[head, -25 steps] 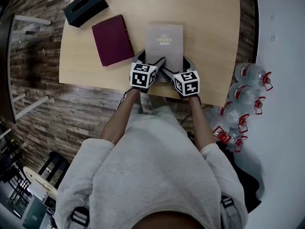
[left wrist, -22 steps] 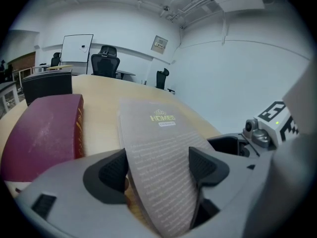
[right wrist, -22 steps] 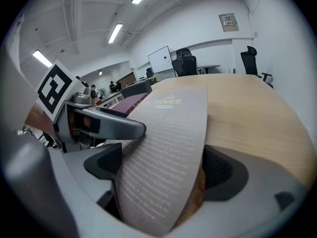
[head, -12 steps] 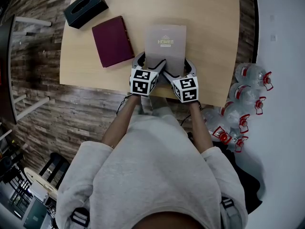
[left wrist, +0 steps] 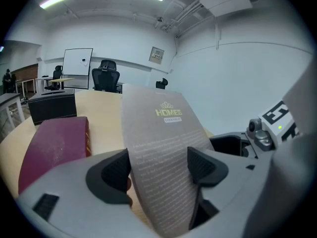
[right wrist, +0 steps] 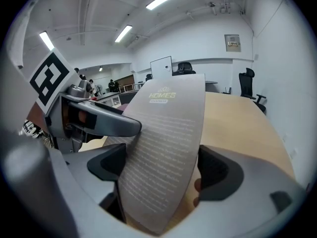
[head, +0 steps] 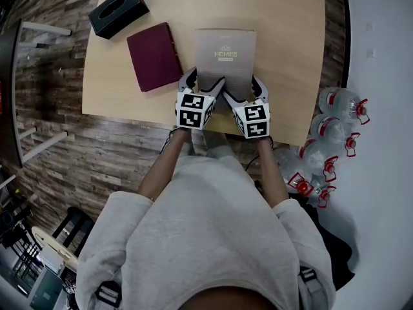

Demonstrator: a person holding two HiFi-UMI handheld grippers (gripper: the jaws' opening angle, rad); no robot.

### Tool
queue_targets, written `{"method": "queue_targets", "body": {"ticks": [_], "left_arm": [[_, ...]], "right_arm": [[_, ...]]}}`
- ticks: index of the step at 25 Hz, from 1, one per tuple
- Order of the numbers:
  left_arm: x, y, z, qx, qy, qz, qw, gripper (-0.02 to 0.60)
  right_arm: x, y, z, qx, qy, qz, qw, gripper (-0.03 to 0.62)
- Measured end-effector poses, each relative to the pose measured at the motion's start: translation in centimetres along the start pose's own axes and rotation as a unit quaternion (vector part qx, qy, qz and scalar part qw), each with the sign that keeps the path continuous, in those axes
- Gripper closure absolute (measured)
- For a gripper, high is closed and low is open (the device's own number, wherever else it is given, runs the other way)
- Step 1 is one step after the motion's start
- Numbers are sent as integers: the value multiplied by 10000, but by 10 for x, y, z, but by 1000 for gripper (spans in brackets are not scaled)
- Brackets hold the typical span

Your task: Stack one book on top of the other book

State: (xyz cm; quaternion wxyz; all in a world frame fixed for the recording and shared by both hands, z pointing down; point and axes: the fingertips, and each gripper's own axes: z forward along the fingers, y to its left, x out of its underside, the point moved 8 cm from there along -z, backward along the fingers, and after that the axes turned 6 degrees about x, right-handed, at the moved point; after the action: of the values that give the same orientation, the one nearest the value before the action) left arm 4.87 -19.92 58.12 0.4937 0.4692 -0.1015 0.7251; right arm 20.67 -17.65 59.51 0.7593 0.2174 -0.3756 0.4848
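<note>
While the left tongs (head: 204, 81) and right tongs (head: 243, 88) clench the near edge of the grey book (head: 226, 50) side by side, it tilts up over the counter (head: 290, 44), just right of the red book (head: 153, 55) lying flat; the right jaws have just been closing on it.

1 black tissue box (head: 118, 10) sits at far-left corner of the wood table (head: 290, 44). Clear water bottles w/ red caps (head: 335, 128) (count unclear) cluster right of it.
</note>
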Motion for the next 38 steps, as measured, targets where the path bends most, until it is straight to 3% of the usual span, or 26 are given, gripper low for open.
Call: {"method": "queue_targets", "body": {"ticks": [17, 38], "left_arm": [[-29, 17, -30, -360, -377, 47, 9986, 223], [-33, 67, -112, -1285, -829, -302, 9878, 225]], "right_arm": [[-46, 16, 5, -129, -420, -375, 9983, 143], [-89, 94, 28, -962, -689, -918, 9887, 148]]}}
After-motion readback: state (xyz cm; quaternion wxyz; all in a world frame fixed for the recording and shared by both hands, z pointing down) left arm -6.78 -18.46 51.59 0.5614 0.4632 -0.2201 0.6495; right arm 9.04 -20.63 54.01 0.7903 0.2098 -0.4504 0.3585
